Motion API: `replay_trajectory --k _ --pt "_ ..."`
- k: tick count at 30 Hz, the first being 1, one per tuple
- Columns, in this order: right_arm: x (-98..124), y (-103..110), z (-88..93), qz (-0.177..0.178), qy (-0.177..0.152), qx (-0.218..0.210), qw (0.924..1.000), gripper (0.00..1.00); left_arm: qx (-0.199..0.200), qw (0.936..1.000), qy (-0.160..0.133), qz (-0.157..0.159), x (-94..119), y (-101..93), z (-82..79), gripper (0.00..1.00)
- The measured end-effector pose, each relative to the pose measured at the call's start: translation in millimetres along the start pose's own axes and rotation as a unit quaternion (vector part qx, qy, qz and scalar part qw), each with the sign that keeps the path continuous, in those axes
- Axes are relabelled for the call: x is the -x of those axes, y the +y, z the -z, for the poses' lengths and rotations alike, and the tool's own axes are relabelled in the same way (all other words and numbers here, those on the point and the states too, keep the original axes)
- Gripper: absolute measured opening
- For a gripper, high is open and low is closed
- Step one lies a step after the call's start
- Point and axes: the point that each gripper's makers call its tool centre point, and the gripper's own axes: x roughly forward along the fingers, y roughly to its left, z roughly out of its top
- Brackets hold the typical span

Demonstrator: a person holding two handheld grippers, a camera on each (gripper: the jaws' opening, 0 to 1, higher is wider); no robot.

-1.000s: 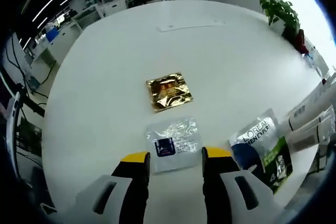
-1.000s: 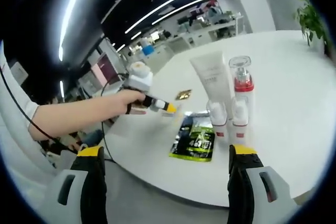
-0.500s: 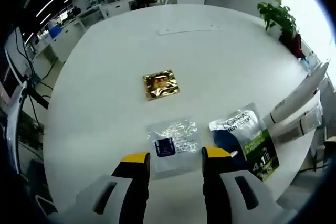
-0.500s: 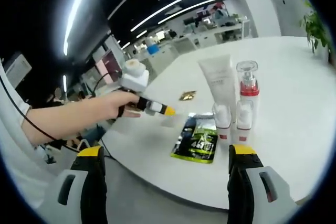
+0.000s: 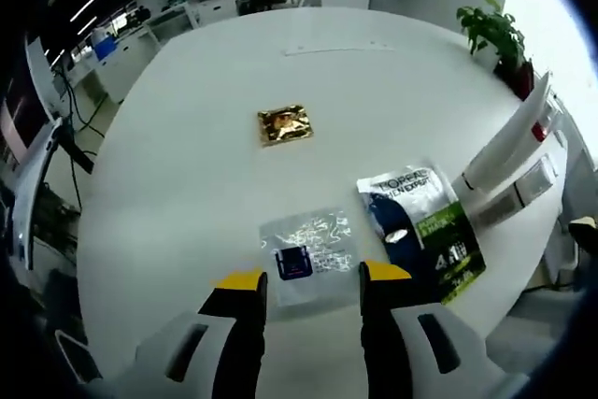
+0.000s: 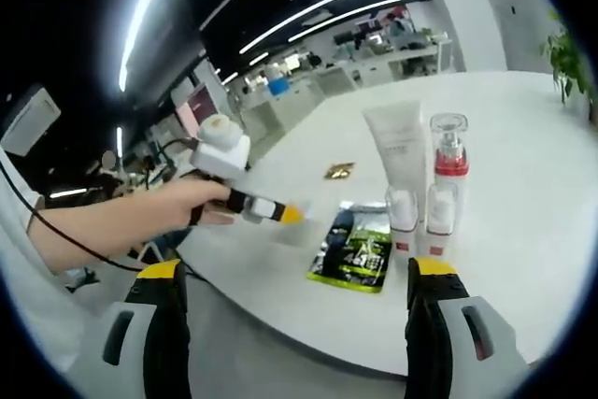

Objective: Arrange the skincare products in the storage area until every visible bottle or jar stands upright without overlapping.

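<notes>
Left gripper view: left gripper (image 5: 306,279) jaws part-open, empty, over clear sachet (image 5: 308,251), light, floppy, slippery, best pinched at its near edge; right gripper (image 6: 297,273) wide open, empty.

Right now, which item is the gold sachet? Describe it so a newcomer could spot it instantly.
Start at the round white table and find the three flat packets lying on it. The gold sachet lies alone toward the table's middle, beyond the clear packet in front of the left claw. It is the only shiny, crinkled gold one; the clear packet and the green and blue pouch are not.
</notes>
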Motion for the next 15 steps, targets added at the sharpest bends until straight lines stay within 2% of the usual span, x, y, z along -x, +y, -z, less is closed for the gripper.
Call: replay_trajectory --k 8,10,13,15 --pt "-4 3 2.2 -0.001 0.002 0.017 0.9999 0.97 0.004 0.9999 0.011 0.002 3 -9.2 24.0 0.42" --pt "-8 1 8.7 0.002 0.023 0.021 0.9995 0.98 0.007 0.9999 0.013 0.004 4 -12.1 27.4 0.42" --pt "-4 1 2.5 0.004 0.003 0.02 0.9998 0.98 0.005 0.9999 0.015 0.002 3 -16.3 32.1 0.42" --pt "-5 1 4.5 0.005 0.009 0.016 0.9998 0.98 0.006 0.9999 0.015 -0.001 0 -17.4 33.6 0.42"
